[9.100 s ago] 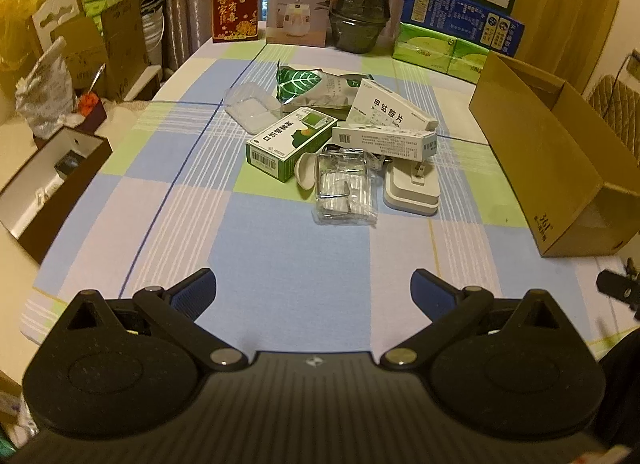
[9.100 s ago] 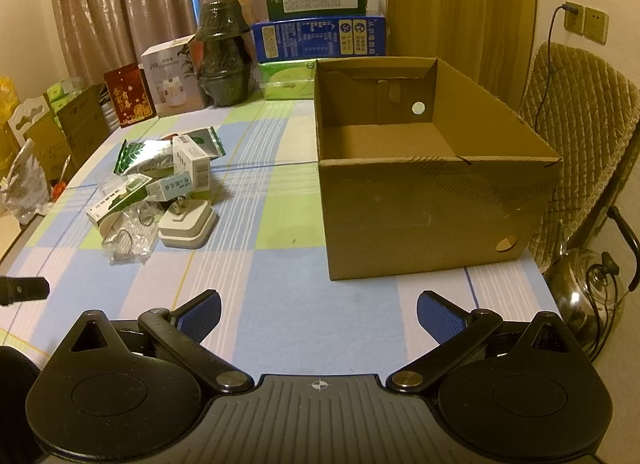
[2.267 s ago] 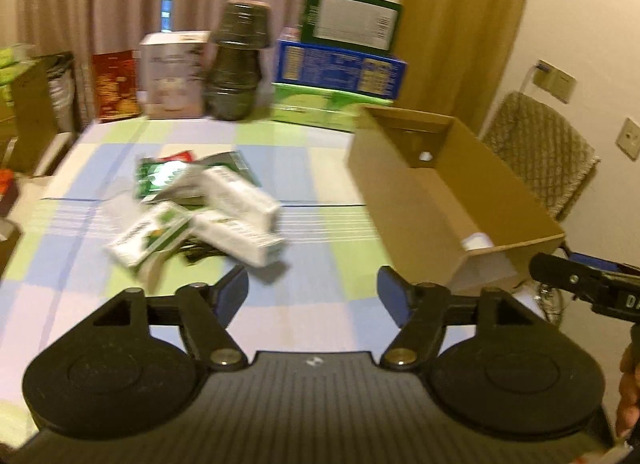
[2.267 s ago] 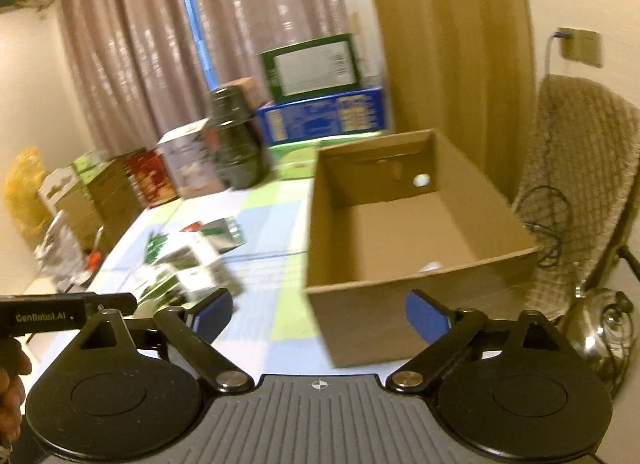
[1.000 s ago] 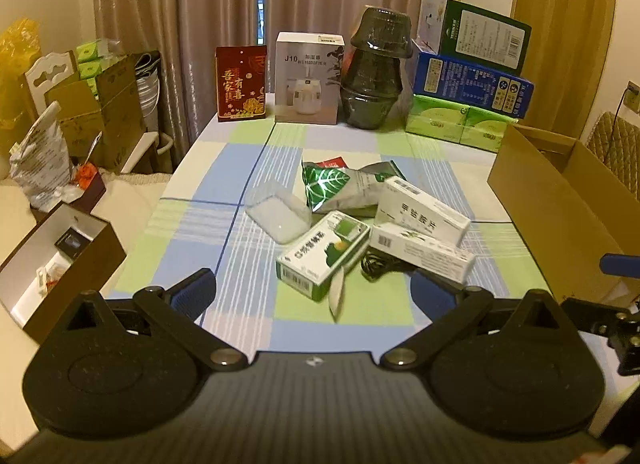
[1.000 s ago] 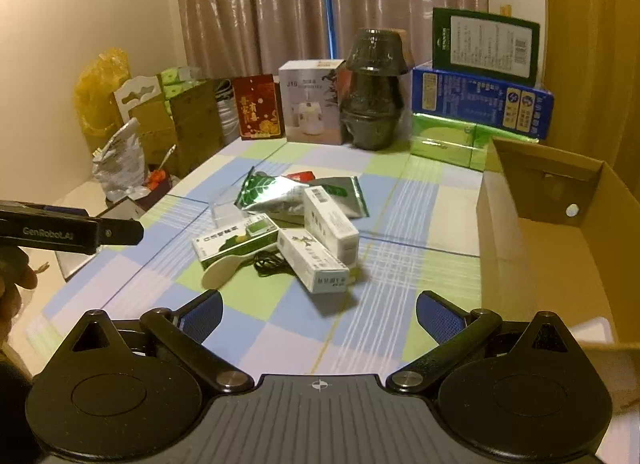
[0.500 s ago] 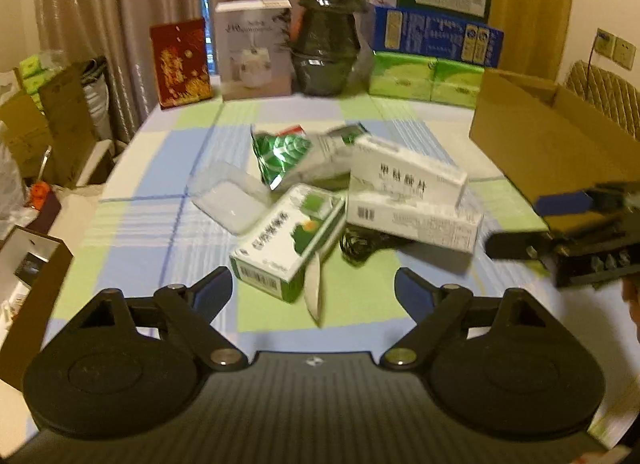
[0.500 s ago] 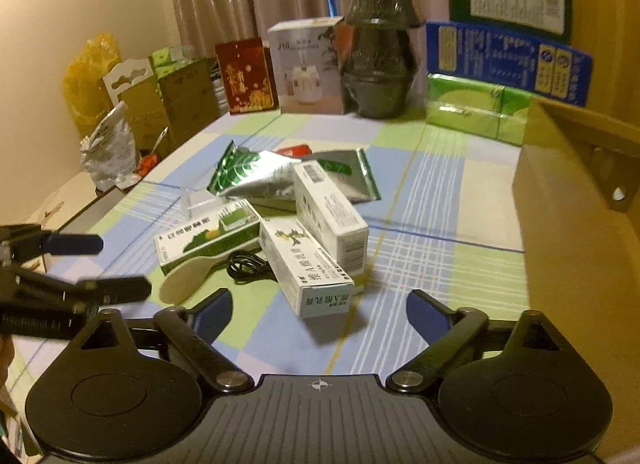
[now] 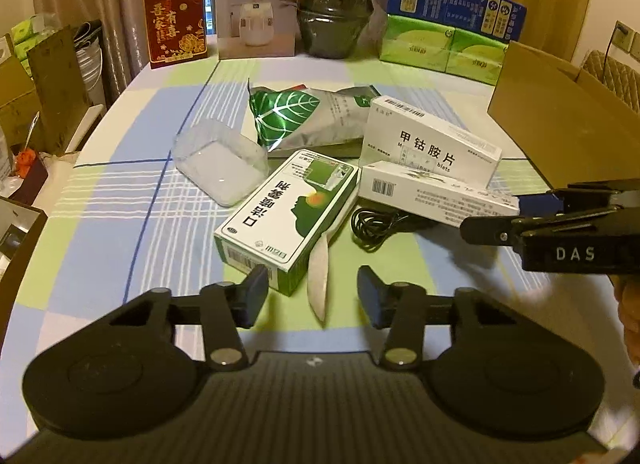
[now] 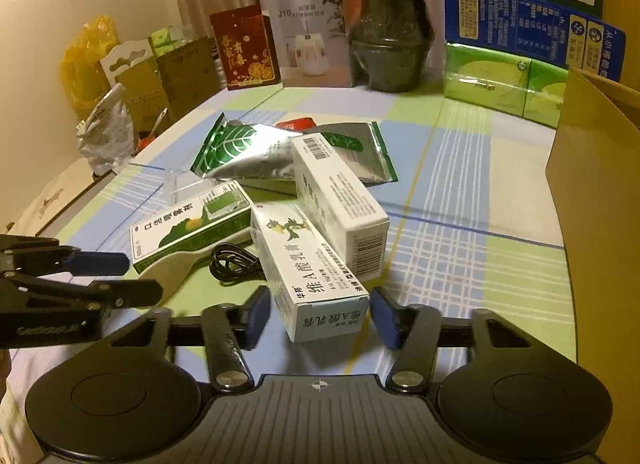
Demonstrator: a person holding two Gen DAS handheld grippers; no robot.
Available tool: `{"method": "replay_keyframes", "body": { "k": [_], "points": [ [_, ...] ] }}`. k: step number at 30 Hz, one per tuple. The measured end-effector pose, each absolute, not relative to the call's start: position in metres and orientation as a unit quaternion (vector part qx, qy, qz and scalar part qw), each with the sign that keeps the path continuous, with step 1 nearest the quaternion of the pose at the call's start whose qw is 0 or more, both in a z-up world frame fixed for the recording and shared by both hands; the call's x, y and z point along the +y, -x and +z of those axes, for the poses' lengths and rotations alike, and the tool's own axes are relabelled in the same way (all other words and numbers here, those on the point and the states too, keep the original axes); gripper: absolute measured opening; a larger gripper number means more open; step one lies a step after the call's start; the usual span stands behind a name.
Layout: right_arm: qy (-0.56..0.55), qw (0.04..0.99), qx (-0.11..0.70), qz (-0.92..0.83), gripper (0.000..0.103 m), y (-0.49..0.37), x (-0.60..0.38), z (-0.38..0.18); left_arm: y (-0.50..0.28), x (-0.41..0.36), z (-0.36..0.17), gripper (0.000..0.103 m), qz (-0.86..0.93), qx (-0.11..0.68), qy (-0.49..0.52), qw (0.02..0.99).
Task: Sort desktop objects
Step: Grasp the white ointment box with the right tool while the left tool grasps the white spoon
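A pile of items lies mid-table: a green-and-white medicine box (image 9: 288, 212), two white boxes (image 9: 430, 146) (image 9: 432, 194), a foil leaf pouch (image 9: 296, 116), a clear plastic tray (image 9: 220, 168), a black cable (image 9: 376, 224) and a white spoon-shaped piece (image 9: 318, 280). My left gripper (image 9: 312, 294) is open, its jaws either side of the spoon-shaped piece and the green box's near corner. My right gripper (image 10: 320, 314) is open, its jaws either side of the near end of the long white box (image 10: 308, 272), not touching it. The cardboard box (image 10: 600, 192) stands at the right.
Along the far edge stand a red packet (image 9: 176, 20), a humidifier box (image 9: 258, 4), a dark wrapped pot (image 9: 336, 4) and stacked green and blue cartons (image 9: 448, 24). Cardboard boxes and bags sit off the table's left side (image 9: 44, 80).
Both grippers have moved forward and down to the pile. Their jaws have narrowed and now flank the spoon-shaped piece and the long white box.
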State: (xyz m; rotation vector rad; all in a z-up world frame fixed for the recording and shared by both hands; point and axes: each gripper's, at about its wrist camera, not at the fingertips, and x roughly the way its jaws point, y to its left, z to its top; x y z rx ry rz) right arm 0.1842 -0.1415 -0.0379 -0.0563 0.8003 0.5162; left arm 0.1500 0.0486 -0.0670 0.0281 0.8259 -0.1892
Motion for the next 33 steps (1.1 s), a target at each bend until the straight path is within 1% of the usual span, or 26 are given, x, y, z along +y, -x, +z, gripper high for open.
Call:
{"method": "replay_keyframes", "body": {
  "k": [1,2,3,6,7,11,17,19,22,23,24,25,26,27,28,29,30,32,33],
  "points": [
    [0.028,0.888,0.386,0.248,0.045,-0.184,-0.142,-0.038,-0.152,0.048,-0.068,0.038,-0.089,0.404,-0.014,0.91],
    [0.028,0.888,0.386,0.248,0.043,-0.184,-0.142,-0.038,-0.154,0.048,-0.07,0.034,-0.085,0.408,-0.015,0.909],
    [0.028,0.889,0.386,0.247,0.042,-0.183,-0.142,-0.037,-0.155,0.048,-0.071,0.023,-0.081,0.413,-0.014,0.907],
    [0.027,0.89,0.384,0.243,0.04,-0.176,-0.144,-0.035,-0.153,0.05,-0.072,0.008,-0.081,0.422,-0.007,0.903],
    [0.027,0.891,0.383,0.242,0.039,-0.173,-0.145,-0.034,-0.152,0.05,-0.073,0.005,-0.082,0.425,-0.006,0.901],
    [0.034,0.898,0.376,0.227,0.038,-0.152,-0.15,-0.027,-0.143,0.049,-0.071,0.005,-0.09,0.44,0.016,0.893],
    [0.05,0.907,0.375,0.186,0.038,-0.106,-0.162,-0.019,-0.125,0.051,-0.069,0.005,-0.127,0.472,0.117,0.865],
    [0.053,0.908,0.377,0.174,0.038,-0.092,-0.167,-0.018,-0.118,0.048,-0.068,0.005,-0.138,0.48,0.123,0.858],
    [0.051,0.908,0.379,0.172,0.037,-0.082,-0.17,-0.017,-0.105,0.041,-0.067,0.005,-0.14,0.485,0.104,0.857],
    [0.052,0.907,0.381,0.171,0.037,-0.08,-0.171,-0.018,-0.1,0.038,-0.066,0.007,-0.139,0.483,0.092,0.86],
    [0.053,0.906,0.384,0.169,0.038,-0.08,-0.172,-0.02,-0.095,0.035,-0.064,0.017,-0.135,0.477,0.074,0.865],
    [0.052,0.905,0.388,0.168,0.038,-0.08,-0.172,-0.022,-0.091,0.032,-0.062,0.024,-0.135,0.469,0.055,0.871],
    [0.05,0.903,0.391,0.169,0.038,-0.08,-0.174,-0.023,-0.087,0.028,-0.06,0.035,-0.135,0.458,0.032,0.878],
    [0.047,0.902,0.393,0.171,0.04,-0.081,-0.175,-0.024,-0.084,0.024,-0.058,0.038,-0.135,0.444,0.008,0.886],
    [0.045,0.903,0.392,0.171,0.041,-0.081,-0.176,-0.025,-0.082,0.021,-0.056,0.039,-0.136,0.436,-0.01,0.89],
    [0.041,0.903,0.391,0.172,0.048,-0.082,-0.177,-0.025,-0.081,0.019,-0.056,0.041,-0.138,0.429,-0.025,0.892],
    [0.037,0.904,0.389,0.174,0.058,-0.082,-0.179,-0.026,-0.081,0.018,-0.055,0.046,-0.139,0.423,-0.034,0.895],
    [0.037,0.905,0.387,0.176,0.063,-0.083,-0.178,-0.027,-0.082,0.018,-0.056,0.049,-0.142,0.415,-0.042,0.898],
    [0.037,0.904,0.387,0.177,0.063,-0.084,-0.178,-0.028,-0.085,0.016,-0.058,0.049,-0.144,0.414,-0.045,0.898]
  ]
}}
